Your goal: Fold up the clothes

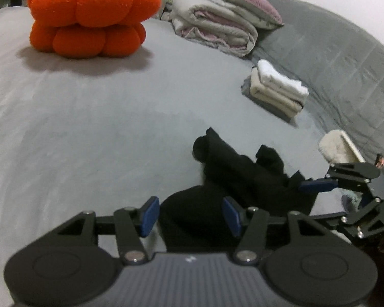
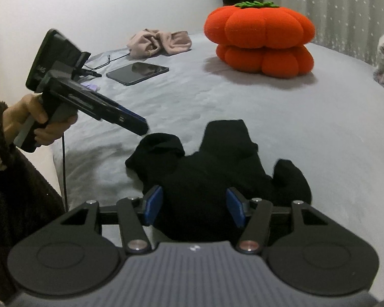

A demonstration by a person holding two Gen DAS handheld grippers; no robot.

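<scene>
A crumpled black garment lies on the grey bed sheet. In the left wrist view my left gripper stands open just above the garment's near end, and a strip of sheet shows beside its left pad. The right wrist view shows the same black garment spread in lumps, with my right gripper open over its near edge and the cloth lying between the blue pads without being pinched. A hand in a brown fuzzy sleeve holds the left gripper, which points down at the garment's left lump.
An orange pumpkin cushion sits at the back of the bed. A folded stack of pale cloths and a folded quilt lie on the right. A dark tablet and a beige cloth lie at the far left.
</scene>
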